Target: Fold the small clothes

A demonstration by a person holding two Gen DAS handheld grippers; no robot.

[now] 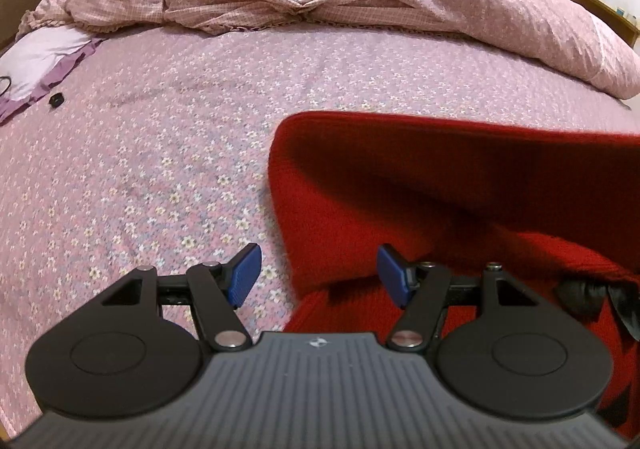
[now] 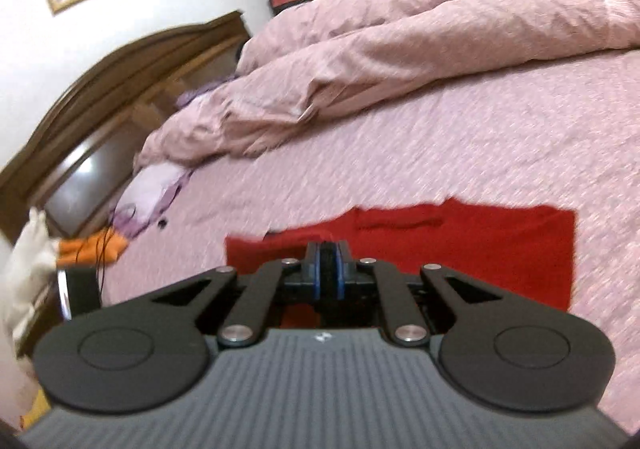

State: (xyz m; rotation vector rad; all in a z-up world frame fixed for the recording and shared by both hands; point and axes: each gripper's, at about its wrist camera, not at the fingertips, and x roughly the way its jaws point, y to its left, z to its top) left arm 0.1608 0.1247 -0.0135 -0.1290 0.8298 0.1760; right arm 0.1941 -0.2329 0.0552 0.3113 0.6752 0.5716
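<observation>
The red garment (image 1: 460, 185) was spread on the bed (image 1: 160, 169), just right of the unclenched left gripper (image 1: 318, 275), while the right gripper (image 2: 328, 269) was clamped tight, seemingly on its near edge.

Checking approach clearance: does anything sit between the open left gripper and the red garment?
Nothing visible does. The left gripper stands open right at the red garment edge, with only the floral bedsheet beneath.

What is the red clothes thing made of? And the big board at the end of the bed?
The red garment looks like knitted yarn, probably wool or acrylic: fuzzy, matte, with fine ribbing. The headboard looks like dark varnished wood: brown and glossy, catching light.
</observation>
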